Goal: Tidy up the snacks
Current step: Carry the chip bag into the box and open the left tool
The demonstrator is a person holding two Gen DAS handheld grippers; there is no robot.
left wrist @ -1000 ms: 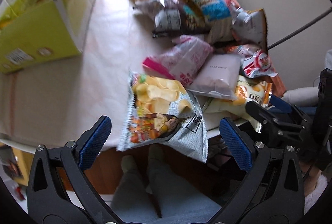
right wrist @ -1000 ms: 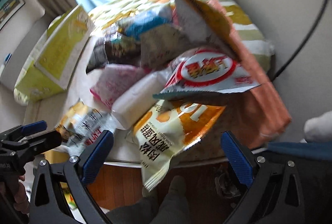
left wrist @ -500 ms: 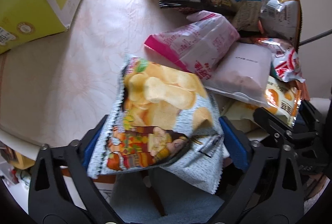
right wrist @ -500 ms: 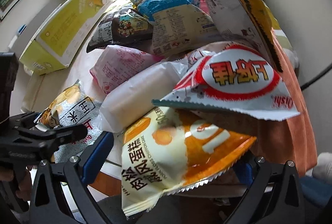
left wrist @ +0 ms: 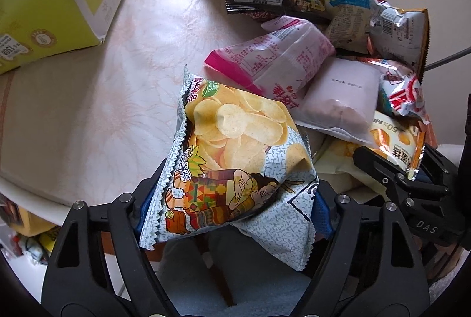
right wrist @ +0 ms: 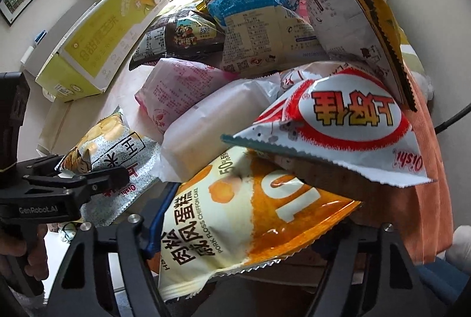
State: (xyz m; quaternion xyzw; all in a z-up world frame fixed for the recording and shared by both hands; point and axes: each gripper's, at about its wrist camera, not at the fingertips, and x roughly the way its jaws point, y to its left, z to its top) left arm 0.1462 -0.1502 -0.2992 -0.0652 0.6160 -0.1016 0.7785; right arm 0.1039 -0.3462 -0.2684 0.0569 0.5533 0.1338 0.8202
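We see the left gripper (left wrist: 232,205) closing its jaws around the potato chip bag (left wrist: 235,158), which lies between the blue pads at the near table (left wrist: 88,111) edge, its lower end overhanging; the pads appear to touch its crimped sides. The bag is grey-speckled, printed with pale chips and a cartoon figure. The right gripper (right wrist: 250,231) likewise closes around the pork floss chiffon cake bag (right wrist: 235,217), orange and cream, protruding from beneath the red-and-white Oishi bag (right wrist: 347,126); whether its right pad makes contact we cannot tell
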